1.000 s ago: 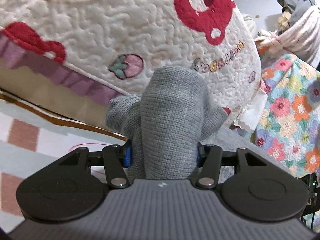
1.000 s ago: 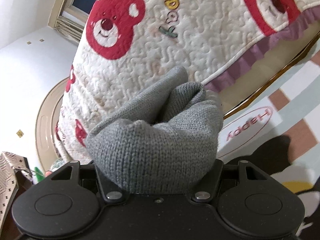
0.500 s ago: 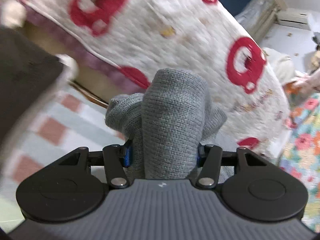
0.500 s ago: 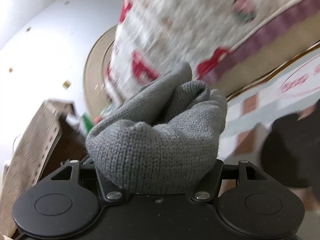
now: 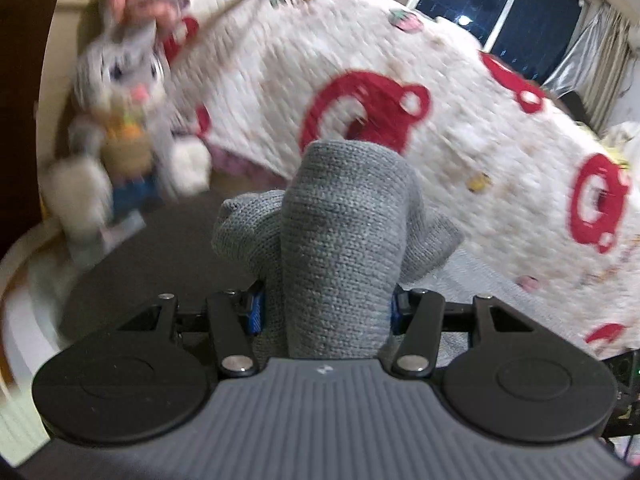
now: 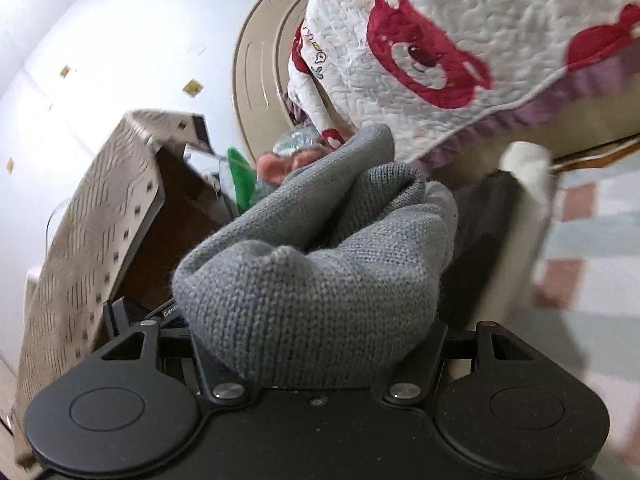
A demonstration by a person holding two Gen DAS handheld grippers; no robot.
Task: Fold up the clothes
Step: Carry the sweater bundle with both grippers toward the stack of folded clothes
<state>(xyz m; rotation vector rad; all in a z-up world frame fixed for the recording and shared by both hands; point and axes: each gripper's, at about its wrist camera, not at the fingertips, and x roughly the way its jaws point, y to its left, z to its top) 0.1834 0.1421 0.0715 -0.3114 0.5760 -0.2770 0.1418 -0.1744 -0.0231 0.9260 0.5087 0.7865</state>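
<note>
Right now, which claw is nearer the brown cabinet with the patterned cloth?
Right, probably. The right claw, gripping grey knitwear, sits just beside the cabinet; the left claw doesn't clearly see it.

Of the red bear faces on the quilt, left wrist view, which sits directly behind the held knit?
The large red bear face directly above the grey knit; the others lie far right.

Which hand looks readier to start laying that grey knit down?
Hard to separate: left gripper and right gripper are both shut on bunched grey knit. Perhaps left, facing the bear quilt.
</note>
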